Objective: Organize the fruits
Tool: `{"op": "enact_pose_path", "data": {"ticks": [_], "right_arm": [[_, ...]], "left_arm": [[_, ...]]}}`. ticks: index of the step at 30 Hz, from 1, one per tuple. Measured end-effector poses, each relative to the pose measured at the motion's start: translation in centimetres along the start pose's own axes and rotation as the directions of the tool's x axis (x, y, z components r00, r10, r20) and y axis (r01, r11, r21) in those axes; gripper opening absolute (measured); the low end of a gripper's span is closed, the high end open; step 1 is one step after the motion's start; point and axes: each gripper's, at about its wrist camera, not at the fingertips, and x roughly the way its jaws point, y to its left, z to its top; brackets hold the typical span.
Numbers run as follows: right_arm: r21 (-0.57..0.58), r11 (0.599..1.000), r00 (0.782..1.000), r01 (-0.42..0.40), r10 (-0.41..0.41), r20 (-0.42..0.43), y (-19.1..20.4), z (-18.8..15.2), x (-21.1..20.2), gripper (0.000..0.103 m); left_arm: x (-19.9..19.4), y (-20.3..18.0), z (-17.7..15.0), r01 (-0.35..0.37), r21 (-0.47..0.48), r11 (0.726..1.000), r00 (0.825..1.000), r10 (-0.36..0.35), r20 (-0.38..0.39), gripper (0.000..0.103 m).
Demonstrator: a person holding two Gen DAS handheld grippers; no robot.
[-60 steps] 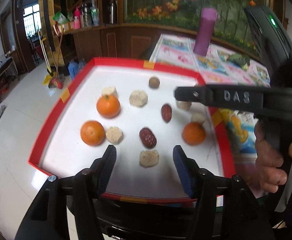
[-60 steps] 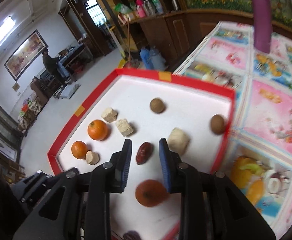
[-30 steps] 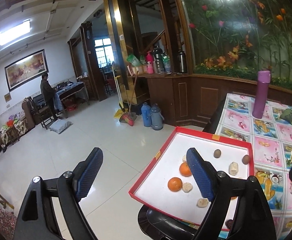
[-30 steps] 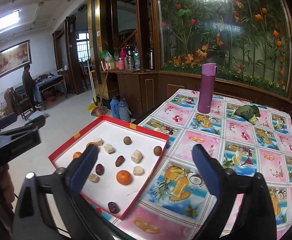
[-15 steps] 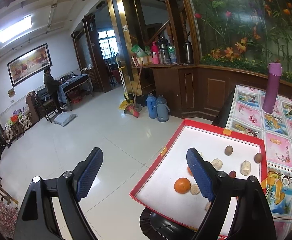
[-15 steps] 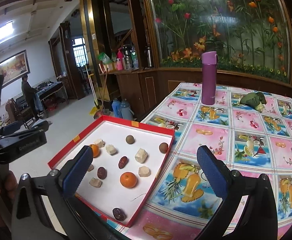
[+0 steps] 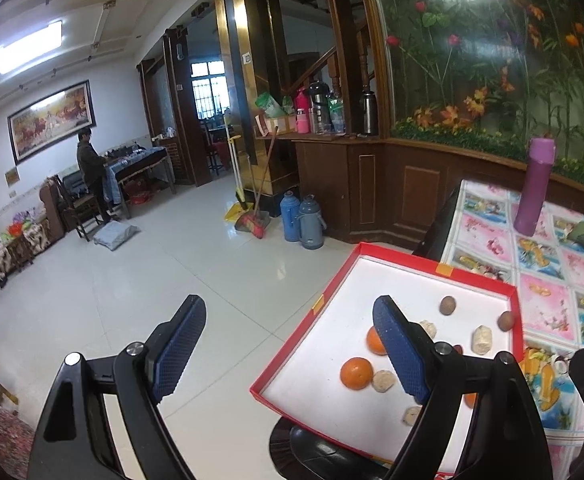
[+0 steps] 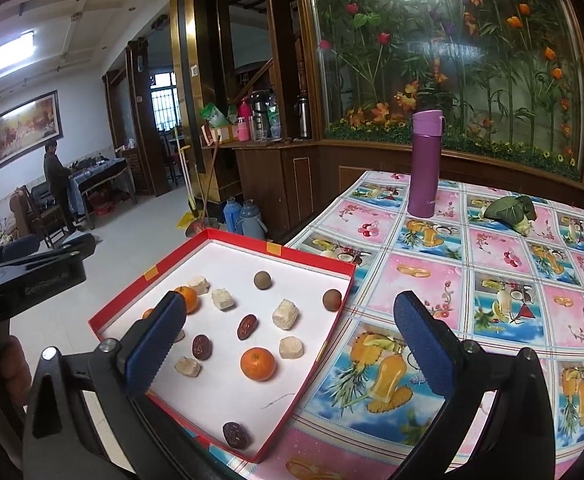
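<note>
Red cardboard frames the scene: the shallow red-rimmed tray (image 8: 312,258) is now seen from well back and above, where two seconds ago both grippers were held low over its white floor, almost among the fruit. Both tools have been lifted and drawn away, and nothing has been carried off with them. The withdrawal is judged to mark a pause between picks, or the close of the sorting; which one cannot be told from these views.

Inside the tray, the fruit is left scattered. A lone tangerine (image 8: 257,363) is seen near the tray's near right wall, two more tangerines (image 7: 356,373) toward its left wall, dark red dates (image 8: 246,326) in the middle, a further date (image 8: 235,435) in the near corner, two brown longans (image 8: 262,280) toward the far wall, and pale beige chunks (image 8: 285,314) between them. No grouping by kind is evident yet.

The left gripper (image 7: 287,344) is held level off the tray's left edge, over the tiled floor, with its jaws spread wide and nothing between the blue pads. The right gripper (image 8: 292,336) is held level above the tray's near right corner, partly over the patterned tablecloth (image 8: 504,248), its jaws likewise wide apart and empty. A purple flask (image 8: 426,163) is left standing well beyond the tray.
</note>
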Motion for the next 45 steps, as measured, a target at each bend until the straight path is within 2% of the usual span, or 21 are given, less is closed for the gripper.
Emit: {"op": "enact_pose_path", "data": {"ticks": [4, 7, 11, 17, 26, 37, 45], "right_arm": [[0.022, 1.000, 0.999, 0.003, -0.004, 0.043, -0.3, 0.1, -0.2, 0.103], [0.031, 0.999, 0.999, 0.008, -0.010, 0.047, -0.4, 0.1, 0.1, 0.103], [0.072, 0.997, 0.995, 0.003, -0.010, 0.101, -0.9, -0.2, -0.2, 0.103], [0.050, 0.999, 0.999, 0.012, -0.015, 0.049, -0.3, -0.2, 0.9, 0.103], [0.009, 1.000, 1.000, 0.003, -0.003, -0.001, 0.9, -0.7, 2.2, 0.103], [-0.021, 1.000, 1.000, -0.003, 0.003, -0.024, 1.7, -0.7, 2.8, 0.103], [-0.011, 1.000, 0.999, 0.010, -0.010, -0.034, 1.6, -0.8, 3.1, 0.103]], "left_arm": [[0.2, 0.4, 0.0, 0.013, -0.020, 1.000, 1.000, -0.013, 0.003, 0.087], [0.3, 0.6, -0.1, 0.027, -0.026, 0.999, 1.000, -0.026, 0.015, 0.103], [0.0, 0.7, -0.1, 0.045, -0.031, 0.998, 0.998, -0.044, 0.035, 0.103], [0.9, 0.6, -0.2, 0.062, -0.028, 0.998, 0.998, -0.062, 0.006, 0.103], [2.0, 0.9, -0.9, 0.046, -0.030, 0.998, 0.998, -0.047, -0.039, 0.103], [3.2, 1.4, -1.5, 0.033, -0.044, 0.998, 0.995, -0.037, -0.098, 0.103], [3.4, 1.6, -1.6, 0.034, -0.050, 0.998, 0.993, -0.039, -0.112, 0.103]]}}
